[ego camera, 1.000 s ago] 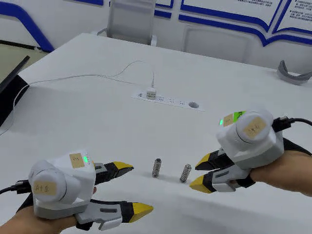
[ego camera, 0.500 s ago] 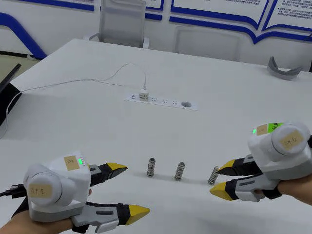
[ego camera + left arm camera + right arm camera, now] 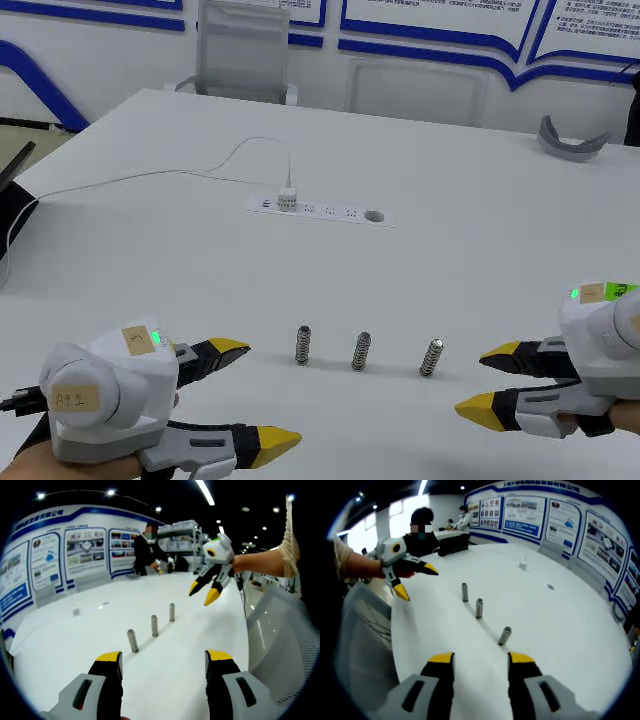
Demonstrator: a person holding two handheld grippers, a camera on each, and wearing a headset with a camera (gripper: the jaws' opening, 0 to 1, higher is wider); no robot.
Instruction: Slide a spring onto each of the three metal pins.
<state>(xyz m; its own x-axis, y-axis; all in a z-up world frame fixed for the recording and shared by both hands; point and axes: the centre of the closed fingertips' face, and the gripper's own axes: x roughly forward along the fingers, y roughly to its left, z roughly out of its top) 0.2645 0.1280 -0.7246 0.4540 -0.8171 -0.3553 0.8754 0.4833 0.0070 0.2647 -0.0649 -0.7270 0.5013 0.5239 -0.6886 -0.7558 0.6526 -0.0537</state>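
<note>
Row of three springs on the white table (image 3: 450,250), roughly level with your jaw tips and between the two grippers.

- Left spring (image 3: 303,345): upright, long axis vertical. It is nearest your left gripper (image 3: 260,392), ahead and to the right of its tips.
- Middle spring (image 3: 361,351): upright, well apart from both grippers.
- Right spring (image 3: 431,357): leans a little, top tipped right. It sits near your right gripper (image 3: 482,380), to the left of its tips and not touching them.

Both grippers have their jaws spread and nothing between them. The tips are yellow and the bodies black and grey.

The springs are tight steel coils, grey and shiny. They are slim, and likely to tip or roll if knocked from the side. The pins inside are too small to make out. Judging by how the coils stand on their own, each is probably already on its pin.

If anything is left to do, it is the leaning right spring. Your right gripper is the nearer one, so come at it from the right with the jaws either side of the coil.

The power strip (image 3: 320,211) lies well behind the row, out of the way.
</note>
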